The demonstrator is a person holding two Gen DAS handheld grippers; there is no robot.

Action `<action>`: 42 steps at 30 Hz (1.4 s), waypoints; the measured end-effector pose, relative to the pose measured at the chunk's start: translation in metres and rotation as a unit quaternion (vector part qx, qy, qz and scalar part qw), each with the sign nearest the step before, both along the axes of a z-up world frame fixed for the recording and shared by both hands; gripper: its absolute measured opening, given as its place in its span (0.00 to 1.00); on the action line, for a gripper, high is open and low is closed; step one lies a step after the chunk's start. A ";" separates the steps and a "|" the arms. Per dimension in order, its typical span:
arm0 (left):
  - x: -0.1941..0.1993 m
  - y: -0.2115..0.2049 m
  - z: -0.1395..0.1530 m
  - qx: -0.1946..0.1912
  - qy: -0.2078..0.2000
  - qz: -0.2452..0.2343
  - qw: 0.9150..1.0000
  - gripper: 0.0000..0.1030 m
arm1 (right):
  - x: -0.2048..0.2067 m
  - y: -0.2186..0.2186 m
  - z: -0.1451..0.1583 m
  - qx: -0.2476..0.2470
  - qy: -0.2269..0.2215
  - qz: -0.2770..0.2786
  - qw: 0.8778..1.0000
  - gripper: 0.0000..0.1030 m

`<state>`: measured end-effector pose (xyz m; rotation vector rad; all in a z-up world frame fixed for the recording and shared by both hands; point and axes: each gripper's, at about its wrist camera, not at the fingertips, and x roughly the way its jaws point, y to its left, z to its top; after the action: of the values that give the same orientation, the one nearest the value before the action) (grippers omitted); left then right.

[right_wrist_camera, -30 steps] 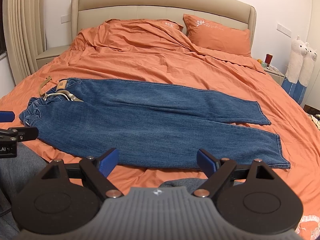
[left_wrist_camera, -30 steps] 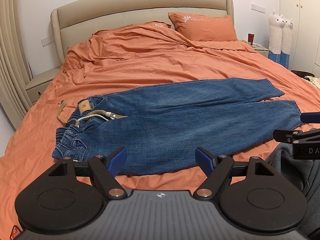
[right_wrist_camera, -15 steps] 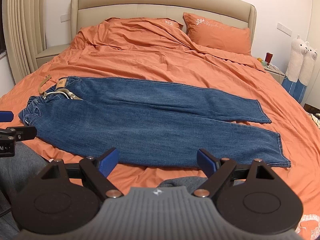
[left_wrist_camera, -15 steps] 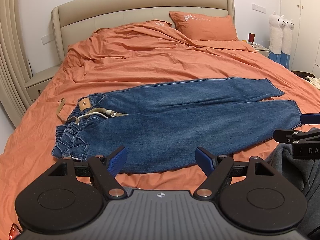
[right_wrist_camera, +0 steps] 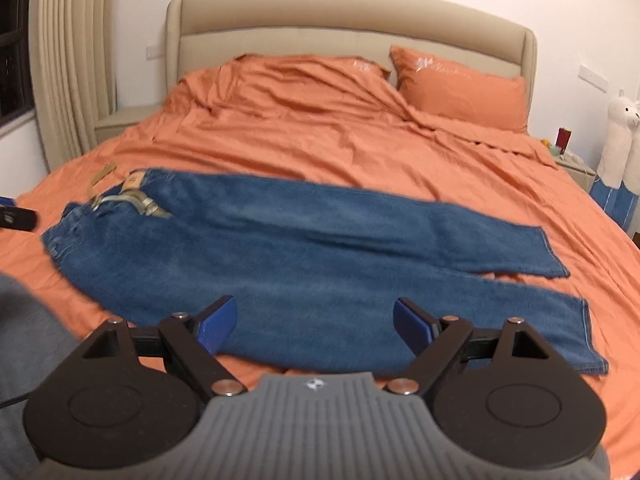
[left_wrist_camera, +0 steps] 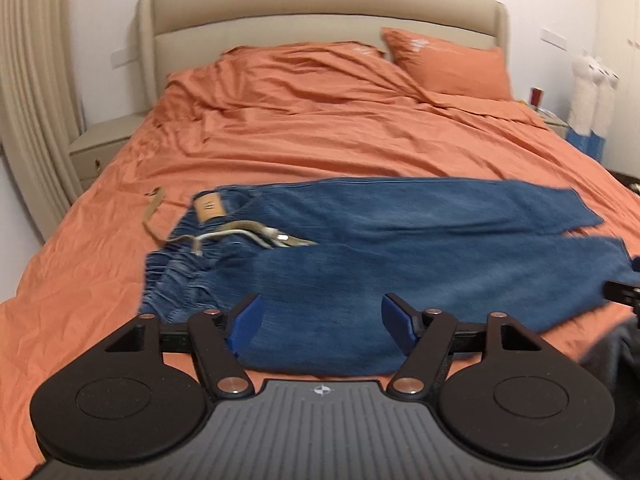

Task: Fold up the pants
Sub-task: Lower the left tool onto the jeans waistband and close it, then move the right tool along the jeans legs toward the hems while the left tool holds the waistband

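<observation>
Blue jeans (left_wrist_camera: 380,248) lie flat across the orange bed, waistband with a tan belt (left_wrist_camera: 248,232) at the left, both legs stretched to the right, slightly apart at the hems. They also show in the right wrist view (right_wrist_camera: 304,248). My left gripper (left_wrist_camera: 320,320) is open and empty, low over the near edge of the jeans by the waist end. My right gripper (right_wrist_camera: 314,322) is open and empty, over the near leg's lower edge. The left gripper's tip shows at the far left of the right wrist view (right_wrist_camera: 16,216).
The orange duvet (left_wrist_camera: 340,132) is rumpled toward the beige headboard (left_wrist_camera: 320,16), with an orange pillow (left_wrist_camera: 448,64) at the back right. A nightstand (left_wrist_camera: 104,144) and curtain stand at the left. Plush toys (right_wrist_camera: 622,136) stand at the right. Grey clothing (right_wrist_camera: 28,320) is near me.
Both grippers have moved forward and lower toward the jeans, which now look larger. Both stay open and empty. The jeans have not moved.
</observation>
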<state>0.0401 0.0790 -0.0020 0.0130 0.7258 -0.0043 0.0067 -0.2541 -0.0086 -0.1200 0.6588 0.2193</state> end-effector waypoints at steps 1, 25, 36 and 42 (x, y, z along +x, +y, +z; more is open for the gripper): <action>0.008 0.012 -0.001 -0.008 0.002 0.005 1.000 0.72 | 0.009 -0.005 -0.004 -0.001 -0.001 -0.006 1.000 0.79; 0.228 0.203 -0.139 -0.151 0.165 0.078 0.972 0.62 | 0.150 -0.028 -0.116 0.078 0.118 -0.080 0.987 0.52; 0.201 0.208 -0.135 -0.267 0.147 0.081 0.949 0.10 | 0.157 -0.020 -0.126 0.061 0.126 -0.075 0.987 0.57; 0.152 0.187 -0.066 -0.201 0.018 0.084 0.976 0.06 | 0.150 -0.022 -0.122 0.064 0.113 -0.074 0.989 0.59</action>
<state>0.1924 0.2662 -0.0683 -0.4371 0.7507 0.0094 0.1563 -0.2756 -0.1306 0.0797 0.8743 0.1324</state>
